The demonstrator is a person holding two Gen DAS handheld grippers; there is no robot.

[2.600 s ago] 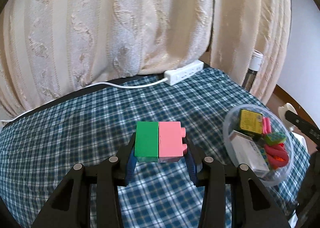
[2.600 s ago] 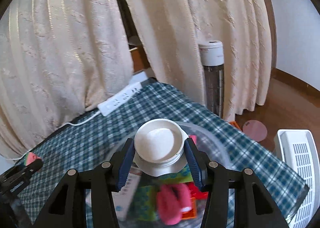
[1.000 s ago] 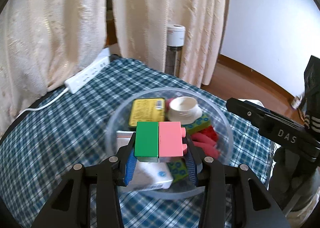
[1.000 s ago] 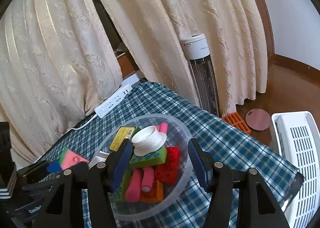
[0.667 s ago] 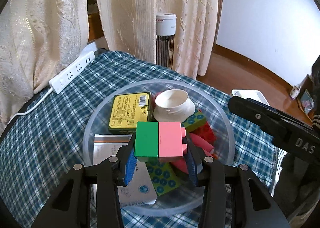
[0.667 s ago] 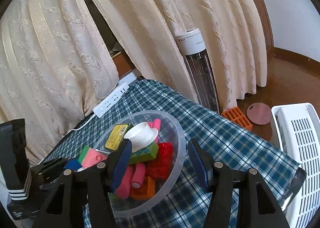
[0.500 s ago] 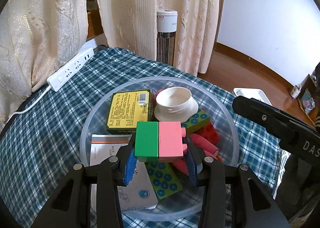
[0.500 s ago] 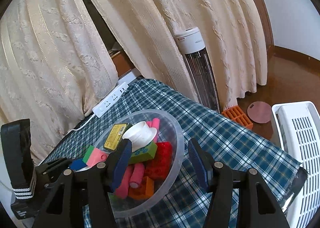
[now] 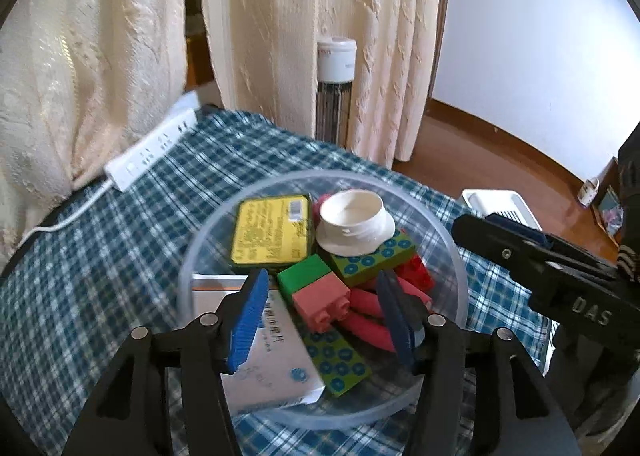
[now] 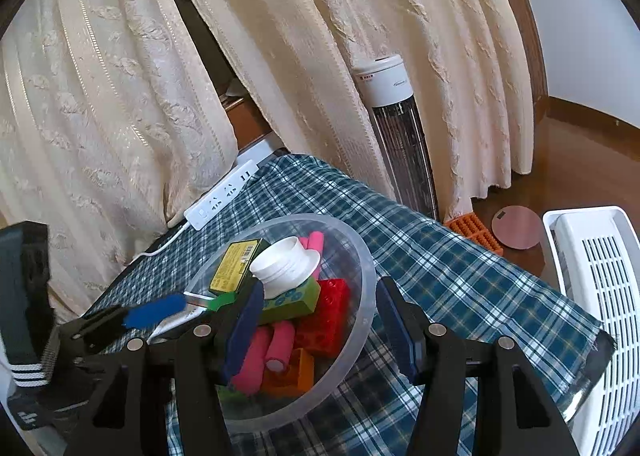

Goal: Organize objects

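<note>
The left gripper has just spread open and let go of the block, which now lies in the bowl on the pile: this drop looks done. Its long axis runs far-left to near-right, pink studs nearest. The right gripper hangs open and empty.

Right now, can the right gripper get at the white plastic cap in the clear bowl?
Probably yes. The right gripper is open and empty just above the clear plastic bowl; the white plastic cap sits on top of the pile, uncovered. The left gripper is over another part of the bowl.
</note>
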